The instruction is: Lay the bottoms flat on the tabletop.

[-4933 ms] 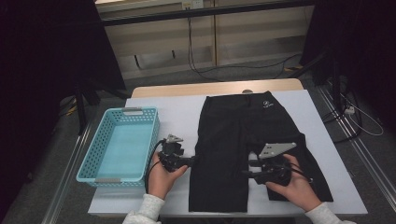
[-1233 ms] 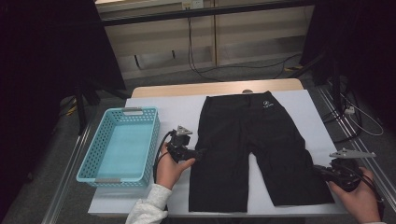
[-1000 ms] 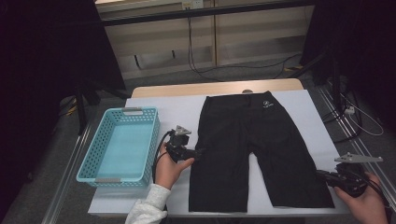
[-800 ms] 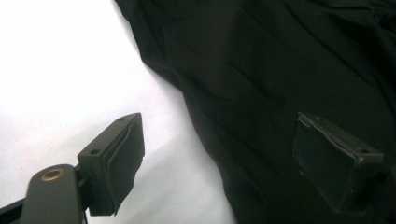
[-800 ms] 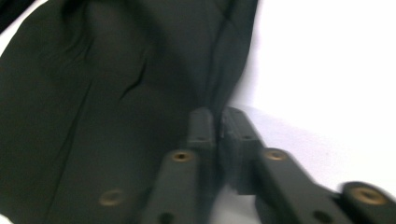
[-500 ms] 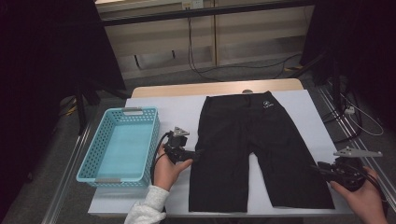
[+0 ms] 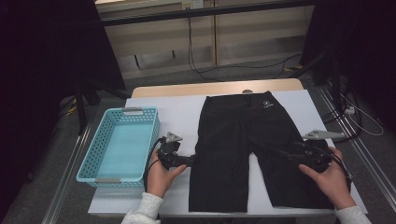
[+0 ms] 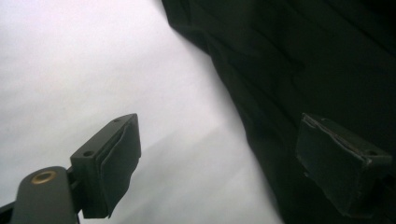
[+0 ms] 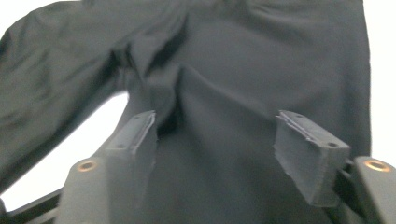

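Black shorts lay spread flat on the white table, both your grippers at their edges.

The table (image 7: 177,109) carried the shorts (image 7: 247,140) in the middle, waistband at the far side, legs toward you. The basket (image 7: 122,142) stood just left of them. Your right gripper (image 7: 285,153) hovered over the right leg, its jaws just opened with nothing pinched between them. Your left gripper (image 7: 192,161) sat at the left leg's outer edge, jaws wide apart, one over cloth, one over bare table.
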A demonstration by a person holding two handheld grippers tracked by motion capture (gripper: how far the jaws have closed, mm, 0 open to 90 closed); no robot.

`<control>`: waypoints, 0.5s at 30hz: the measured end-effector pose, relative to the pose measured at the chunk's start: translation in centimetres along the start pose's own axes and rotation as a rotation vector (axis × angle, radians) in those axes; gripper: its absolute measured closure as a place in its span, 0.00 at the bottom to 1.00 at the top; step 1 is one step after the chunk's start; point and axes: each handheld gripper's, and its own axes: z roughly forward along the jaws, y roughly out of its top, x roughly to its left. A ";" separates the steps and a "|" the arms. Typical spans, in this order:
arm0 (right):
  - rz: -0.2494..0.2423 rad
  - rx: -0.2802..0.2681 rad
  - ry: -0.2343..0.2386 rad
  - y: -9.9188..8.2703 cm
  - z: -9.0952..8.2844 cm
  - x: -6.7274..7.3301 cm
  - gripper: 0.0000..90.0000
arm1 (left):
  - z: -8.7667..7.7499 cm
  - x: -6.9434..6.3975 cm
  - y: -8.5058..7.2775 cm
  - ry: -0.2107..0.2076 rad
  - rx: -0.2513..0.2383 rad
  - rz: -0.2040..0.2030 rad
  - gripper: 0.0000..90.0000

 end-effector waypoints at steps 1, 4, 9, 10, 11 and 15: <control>-0.002 -0.003 0.003 0.3 0.4 0.2 0.30 | -0.1 0.0 -0.1 -0.009 0.001 -0.003 0.14; -0.013 -0.023 0.018 1.3 1.3 0.9 0.27 | -0.4 0.0 -0.4 -0.006 -0.002 -0.005 0.12; -0.026 -0.025 0.026 2.6 2.8 1.9 0.21 | -0.7 -0.2 -0.8 -0.015 0.001 0.010 0.07; -0.032 -0.018 0.024 2.8 3.1 2.2 0.21 | -0.7 -0.3 -0.9 -0.013 0.003 0.013 0.07; -0.037 -0.017 0.024 2.9 3.4 2.4 0.21 | -0.7 -0.3 -1.0 -0.015 0.007 0.011 0.07; -0.063 -0.022 0.028 3.6 4.3 3.3 0.19 | -0.7 -0.7 -1.2 -0.012 0.017 0.019 0.07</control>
